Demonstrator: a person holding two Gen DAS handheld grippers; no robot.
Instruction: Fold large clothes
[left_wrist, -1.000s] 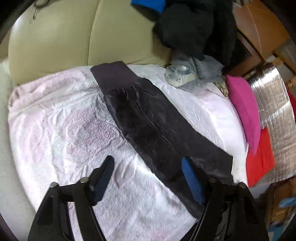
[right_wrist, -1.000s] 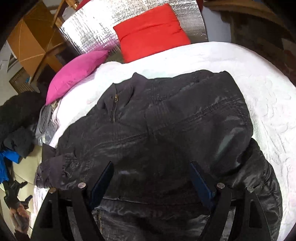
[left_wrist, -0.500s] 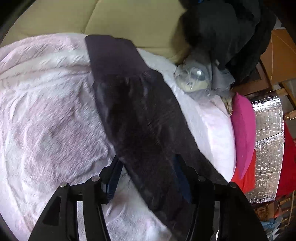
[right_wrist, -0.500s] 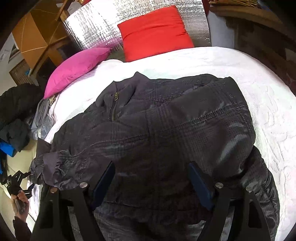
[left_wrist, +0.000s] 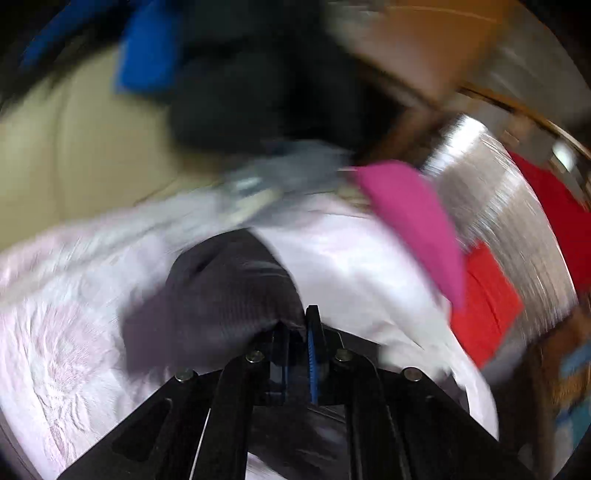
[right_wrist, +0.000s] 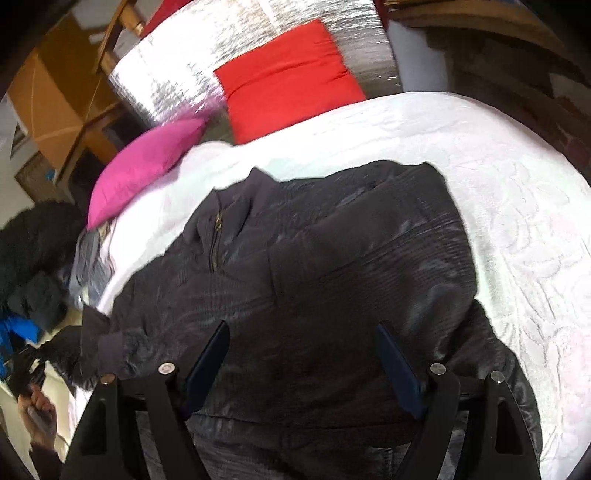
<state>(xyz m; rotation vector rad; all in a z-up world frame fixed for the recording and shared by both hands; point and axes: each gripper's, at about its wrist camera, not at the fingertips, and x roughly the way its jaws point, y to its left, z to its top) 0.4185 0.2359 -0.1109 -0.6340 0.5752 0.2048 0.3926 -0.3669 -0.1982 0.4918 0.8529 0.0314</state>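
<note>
A dark grey jacket (right_wrist: 332, 266) with a front zip lies spread on a white bedspread (right_wrist: 517, 192). In the left wrist view, which is blurred, my left gripper (left_wrist: 299, 325) is shut on the jacket's sleeve (left_wrist: 221, 291) and holds it bunched and lifted off the bedspread (left_wrist: 74, 332). That sleeve end shows in the right wrist view (right_wrist: 103, 347) at the left, with the left gripper beside it. My right gripper (right_wrist: 303, 332) is open and empty, hovering over the jacket's lower body.
A pink cushion (right_wrist: 147, 162) and a red cushion (right_wrist: 288, 77) lie at the bed's far edge against a silver foil panel (right_wrist: 229, 44). A pile of dark and blue clothes (left_wrist: 240, 92) sits on a beige sofa (left_wrist: 74, 147). Wooden furniture (right_wrist: 55, 92) stands behind.
My left gripper closed on the sleeve and lifted it, swinging toward the pink cushion. The sleeve went from lying flat to bunched. My right gripper stayed open over the jacket body.
</note>
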